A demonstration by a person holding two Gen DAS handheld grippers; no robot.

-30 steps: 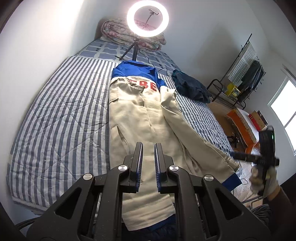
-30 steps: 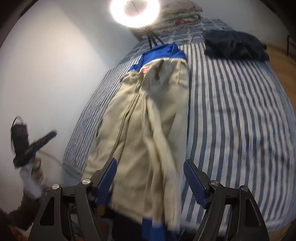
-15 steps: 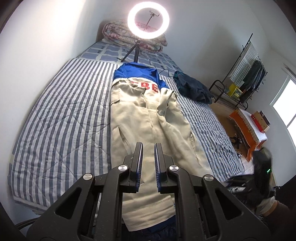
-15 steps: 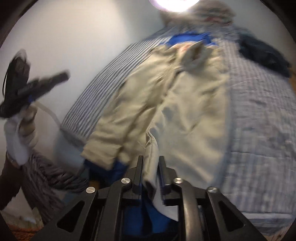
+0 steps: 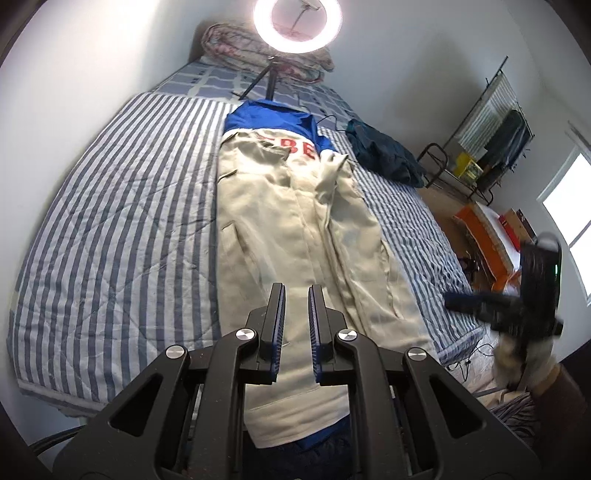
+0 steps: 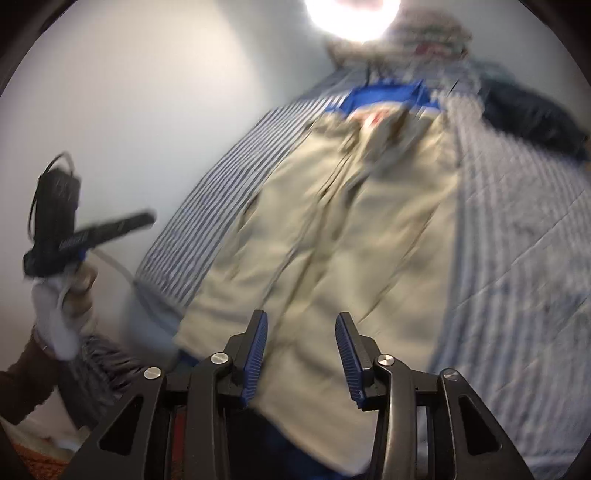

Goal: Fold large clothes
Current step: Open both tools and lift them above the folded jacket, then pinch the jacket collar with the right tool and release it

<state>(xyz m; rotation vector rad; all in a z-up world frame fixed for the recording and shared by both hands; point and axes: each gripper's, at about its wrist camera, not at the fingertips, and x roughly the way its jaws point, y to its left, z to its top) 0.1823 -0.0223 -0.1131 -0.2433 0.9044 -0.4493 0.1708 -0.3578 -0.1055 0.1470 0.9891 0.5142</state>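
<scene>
A cream jacket [image 5: 295, 206] with a blue top and red letters lies lengthwise on the striped bed [image 5: 110, 221]. Its right side is folded in over the body. My left gripper [image 5: 295, 291] hovers above the jacket's lower part, shut and holding nothing. In the blurred right wrist view, my right gripper [image 6: 301, 317] stands open above the jacket [image 6: 351, 221] near its hem, with no cloth between the pads. A gloved hand holds the right gripper [image 5: 448, 301] off the bed's right edge. Another gloved hand holds the left gripper [image 6: 147, 218] beside the bed.
A ring light [image 5: 297, 22] on a tripod and a rolled quilt [image 5: 229, 48] stand at the bed's head. A dark blue garment [image 5: 384, 155] lies right of the jacket. A clothes rack [image 5: 495, 122] and an orange box [image 5: 487, 236] are on the right.
The right gripper closed on the jacket's sleeve edge, then let go and now stands open. The sleeve that reached off the bed's right edge now lies folded in. The left gripper stayed put.
</scene>
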